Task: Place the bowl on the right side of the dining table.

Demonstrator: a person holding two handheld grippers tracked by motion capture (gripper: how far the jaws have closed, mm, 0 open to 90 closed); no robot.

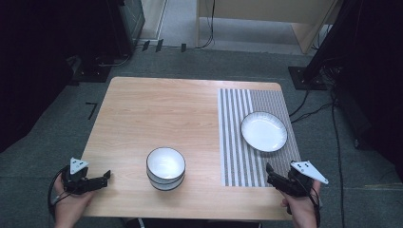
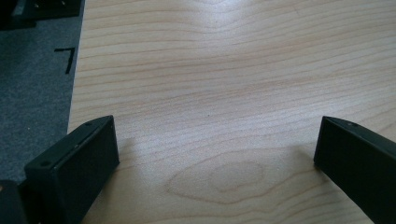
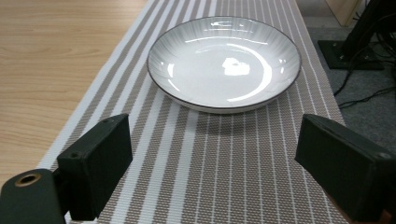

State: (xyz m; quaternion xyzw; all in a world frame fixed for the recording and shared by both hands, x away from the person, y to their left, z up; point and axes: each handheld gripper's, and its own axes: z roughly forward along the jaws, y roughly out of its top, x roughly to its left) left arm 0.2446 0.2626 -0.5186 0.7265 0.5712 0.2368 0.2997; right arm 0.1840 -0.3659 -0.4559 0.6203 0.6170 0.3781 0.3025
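Your right gripper (image 1: 269, 171) hovers over the near end of the grey-and-white striped woven placemat (image 1: 236, 142), jaws spread wide with nothing between them. The shallow white ceramic plate with a dark rim (image 3: 224, 63) sits on that mat just ahead of the jaws, untouched. Your left gripper (image 1: 107, 176) is at the near left corner of the light wooden table (image 1: 157, 114), jaws likewise apart and empty. A stack of white bowls with dark rims (image 1: 165, 168) stands between your two grippers.

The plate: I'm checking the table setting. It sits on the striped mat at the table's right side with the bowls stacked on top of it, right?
Not quite. The plate is on the striped mat, but it is empty, as the high view shows. The stacked bowls stand apart on the bare wooden table.
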